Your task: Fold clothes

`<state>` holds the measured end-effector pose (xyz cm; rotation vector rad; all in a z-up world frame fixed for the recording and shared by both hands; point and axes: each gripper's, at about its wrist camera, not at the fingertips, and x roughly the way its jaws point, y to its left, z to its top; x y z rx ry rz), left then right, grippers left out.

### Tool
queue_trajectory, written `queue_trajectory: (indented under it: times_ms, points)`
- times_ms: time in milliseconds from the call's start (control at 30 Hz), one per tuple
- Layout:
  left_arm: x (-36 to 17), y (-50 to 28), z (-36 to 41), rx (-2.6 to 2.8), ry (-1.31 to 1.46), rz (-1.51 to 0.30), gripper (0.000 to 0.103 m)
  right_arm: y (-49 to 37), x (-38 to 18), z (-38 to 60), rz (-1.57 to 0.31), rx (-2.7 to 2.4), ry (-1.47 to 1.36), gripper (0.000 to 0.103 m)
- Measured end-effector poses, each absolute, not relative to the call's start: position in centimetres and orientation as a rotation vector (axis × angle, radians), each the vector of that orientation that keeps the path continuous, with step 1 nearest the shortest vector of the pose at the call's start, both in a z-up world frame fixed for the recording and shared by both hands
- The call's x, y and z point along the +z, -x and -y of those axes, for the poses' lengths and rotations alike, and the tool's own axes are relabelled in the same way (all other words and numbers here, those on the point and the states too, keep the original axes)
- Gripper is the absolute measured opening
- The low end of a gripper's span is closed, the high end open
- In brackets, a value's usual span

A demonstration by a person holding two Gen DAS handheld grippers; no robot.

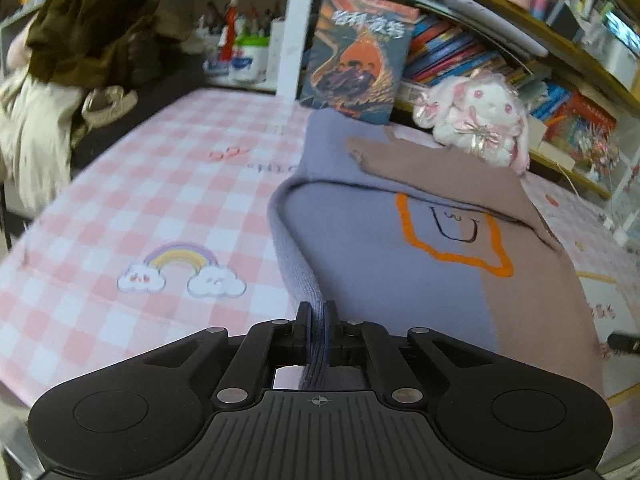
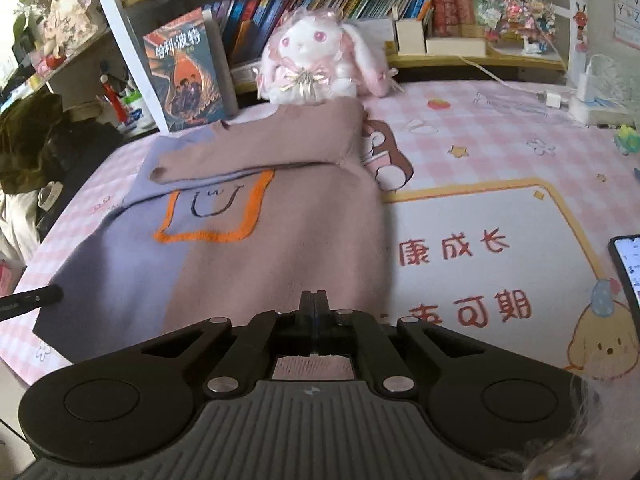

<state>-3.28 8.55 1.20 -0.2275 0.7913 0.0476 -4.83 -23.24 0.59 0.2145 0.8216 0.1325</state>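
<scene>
Left gripper [image 1: 319, 312]: you have it clamped on the sweater [image 2: 280, 216] hem's purple corner.
Right gripper [image 2: 314, 300]: pinched together on the brown hem.
Sweater: near desk [image 2: 500, 152] edge.

One sweater [image 2: 280, 216], one plush rabbit [image 2: 316, 64], one phone [image 2: 628, 268], two tongs.

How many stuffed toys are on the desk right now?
1: a white and pink plush bunny sits at the back of the desk beyond the sweater, in front of the bookshelf. Others may be hidden outside these views.
</scene>
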Motion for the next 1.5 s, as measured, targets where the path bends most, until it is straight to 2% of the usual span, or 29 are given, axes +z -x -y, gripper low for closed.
queue_trajectory:
  times_ms: [100, 167, 233, 300, 367, 433, 633, 967, 1133, 1200, 1233, 1367, 1500]
  points:
    - [0.6, 3.6, -9.4, 0.032, 0.304, -0.803, 0.012, 4.6, -0.1, 23.2, -0.86, 0.134, -0.234, 0.001]
    - [0.3, 3.6, -9.8, 0.02, 0.339, -0.819, 0.025, 4.6, -0.6, 23.4, -0.88, 0.129, -0.259, 0.002]
    - [-0.1, 3.7, -10.2, 0.008, 0.373, -0.835, 0.047, 4.6, -0.9, 23.6, -0.892, 0.121, -0.275, 0.003]
    - [-0.4, 3.8, -10.4, 0.004, 0.4, -0.845, 0.055, 4.7, -1.1, 23.6, -0.898, 0.11, -0.278, 0.009]
    - [-0.6, 3.9, -10.6, 0.006, 0.413, -0.85, 0.055, 4.8, -1.2, 23.7, -0.903, 0.094, -0.279, 0.024]
    - [-0.8, 4.0, -10.8, 0.013, 0.428, -0.858, 0.055, 4.8, -1.3, 23.9, -0.906, 0.08, -0.283, 0.028]
    - [-1.1, 4.6, -11.2, 0.023, 0.455, -0.87, 0.055, 5.1, -1.8, 24.6, -0.919, 0.043, -0.302, 0.03]
    - [-1.6, 4.5, -11.5, 0.03, 0.473, -0.876, 0.048, 5.3, -2.5, 24.6, -0.943, 0.026, -0.333, 0.03]
    - [-1.7, 4.0, -11.2, 0.037, 0.45, -0.886, 0.021, 4.9, -2.6, 24.6, -0.935, 0.005, -0.333, 0.021]
    - [-1.5, 3.9, -10.9, 0.022, 0.436, -0.879, 0.02, 4.6, -2.6, 24.3, -0.936, 0.016, -0.33, 0.012]
    - [-1.4, 3.8, -10.8, 0.012, 0.428, -0.875, 0.02, 4.6, -2.3, 24.0, -0.923, 0.037, -0.329, 0.011]
    - [-1.2, 3.3, -10.6, -0.004, 0.413, -0.879, 0.02, 5.2, -0.4, 23.0, -0.808, 0.174, -0.349, 0.01]
    - [-1.5, 3.1, -11.0, -0.005, 0.424, -0.9, 0.021, 4.4, -0.7, 22.5, -0.843, 0.191, -0.34, 0.014]
